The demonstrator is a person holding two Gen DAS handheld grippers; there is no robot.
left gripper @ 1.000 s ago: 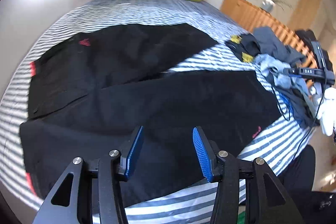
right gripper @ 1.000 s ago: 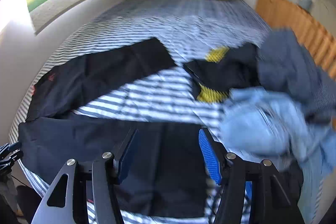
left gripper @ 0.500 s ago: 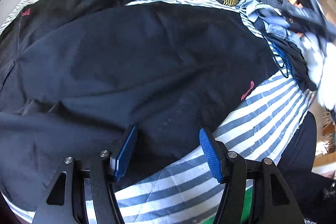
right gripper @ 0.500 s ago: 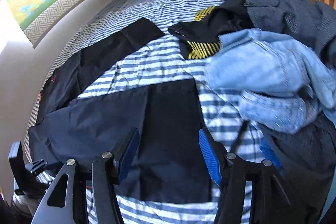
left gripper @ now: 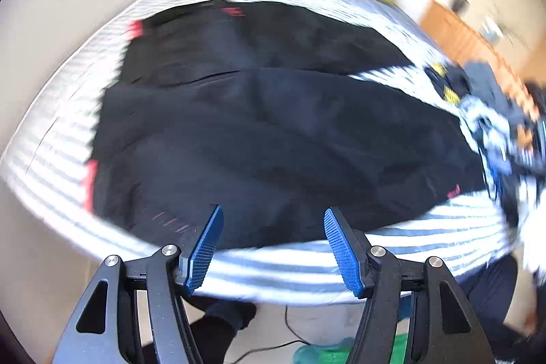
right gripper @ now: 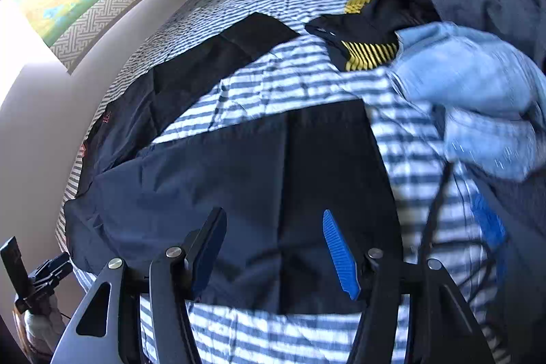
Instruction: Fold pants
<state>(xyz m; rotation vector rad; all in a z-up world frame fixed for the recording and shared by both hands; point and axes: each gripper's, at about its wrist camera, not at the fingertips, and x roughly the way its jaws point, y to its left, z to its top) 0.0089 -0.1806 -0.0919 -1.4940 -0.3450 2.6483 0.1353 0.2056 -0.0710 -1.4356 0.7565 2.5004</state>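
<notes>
Two pairs of fingers hang spread and empty over the near edge of the bed, and nothing lies between either pair.

The left gripper (left gripper: 273, 248) has its blue fingers (left gripper: 204, 248) apart; they have just been opening, with only air between them. They sit at the lower middle of the left wrist frame, over the striped sheet (left gripper: 307, 265) just short of the pants' near edge. That view is blurred.

The right gripper (right gripper: 274, 253) also has its fingers (right gripper: 339, 256) apart, at the lower middle of its frame, above the near leg close to its cuff.

The pants (left gripper: 273, 132) are dark and lie flat on the bed (right gripper: 290, 77), legs splayed in a V. In the left view the waist with its red tabs is at the left and the legs run out to the right, so the long axis goes across the frame, crosswise to the fingers. In the right view the near leg (right gripper: 273, 193) fills the middle and ends in a straight cuff edge to the right of centre; the far leg (right gripper: 204, 67) runs up toward the upper middle.

My reading: the left hand is nearer the waist end and the right nearer the cuff, so each would take the near leg's edge below its fingers and carry it away, over onto the far leg. No fold looks made yet.

A clothes pile (right gripper: 477, 84) crowds the right of the frame, near the cuff.
</notes>
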